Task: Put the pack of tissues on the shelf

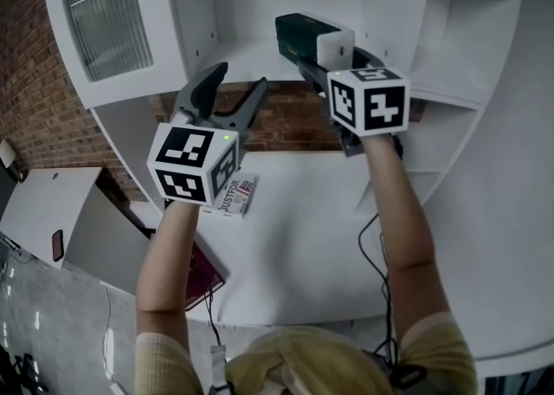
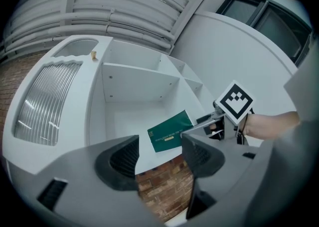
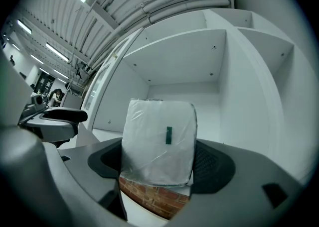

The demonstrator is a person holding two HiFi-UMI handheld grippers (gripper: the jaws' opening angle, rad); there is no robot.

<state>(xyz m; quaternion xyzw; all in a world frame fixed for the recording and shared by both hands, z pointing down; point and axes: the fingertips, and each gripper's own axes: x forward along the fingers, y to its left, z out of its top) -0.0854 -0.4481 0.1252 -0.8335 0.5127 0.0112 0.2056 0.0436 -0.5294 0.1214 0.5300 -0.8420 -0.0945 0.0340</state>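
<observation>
right gripper point(image 3: 158, 165): jaws wide but clamped on the pack of tissues point(image 3: 158, 141), one pad on each side of its near end. the rest sticks out ahead, unsupported.
left gripper point(image 2: 160, 159): jaws spread, nothing pinched, only brick wall point(image 2: 164, 191) shows through the gap. sits left of the pack, well clear of it.
pack location: in the air at the mouth of the open shelf point(image 1: 247, 54) compartment, roughly over the board's front edge. can't tell if its underside touches the board. reads as not set down.
step: judged as the carry-in, release not yet done.
risk 1: letting go here. cause: much of the pack may sit short of the board, so it could tip back off the lip and drop to the table point(image 1: 303, 237) near the booklet point(image 1: 238, 196).
risk 2: slip in the grip. cause: slick plastic wrap, soft contents, hold at one end only. a tilt could let the far end droop.
risk 3: clipping the upright partition point(image 3: 225, 81) on the right. cause: wide jaws in a narrow bay. an off-centre push would skew the pack.
risk 4: dragging the pack back out on retreat. cause: pads not fully parted before pulling away.
risk 5: left gripper bumping the shelf front. cause: idle hand drifting while attention is on the right.
</observation>
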